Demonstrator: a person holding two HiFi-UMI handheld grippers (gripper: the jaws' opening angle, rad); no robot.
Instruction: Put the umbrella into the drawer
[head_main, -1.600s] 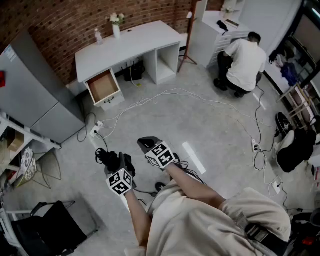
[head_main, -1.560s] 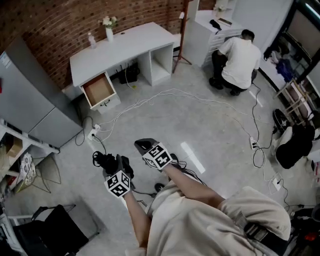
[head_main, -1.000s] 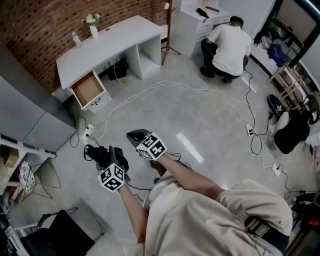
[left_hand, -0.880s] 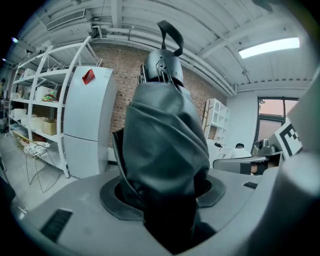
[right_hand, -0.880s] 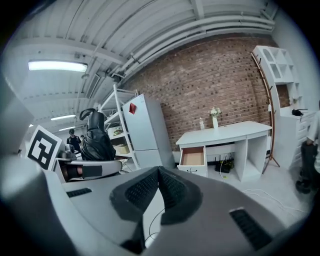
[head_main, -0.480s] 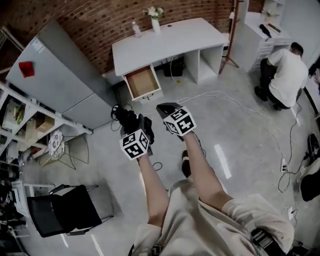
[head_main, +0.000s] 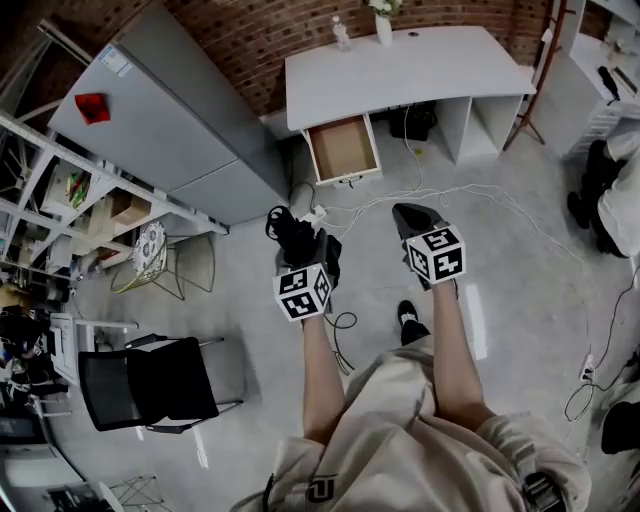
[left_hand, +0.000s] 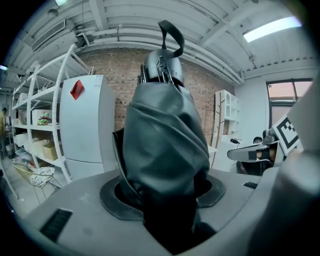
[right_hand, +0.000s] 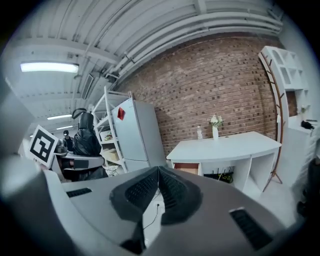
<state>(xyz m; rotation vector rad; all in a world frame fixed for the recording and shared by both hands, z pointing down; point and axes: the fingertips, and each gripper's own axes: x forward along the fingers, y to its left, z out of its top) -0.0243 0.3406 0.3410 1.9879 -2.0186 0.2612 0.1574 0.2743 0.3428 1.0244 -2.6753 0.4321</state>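
Between left fingers, umbrella, right fingers touching

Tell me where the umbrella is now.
Head view, left of centre: the umbrella is clamped in the left gripper, short of the open drawer under the desk.

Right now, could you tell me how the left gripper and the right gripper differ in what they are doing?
The left gripper has its jaws clamped on the folded black umbrella; the right gripper holds nothing. The left gripper's jaws stand wide around that bundle, while the right gripper's jaws meet at their tips. Both point toward the white desk with its open drawer.
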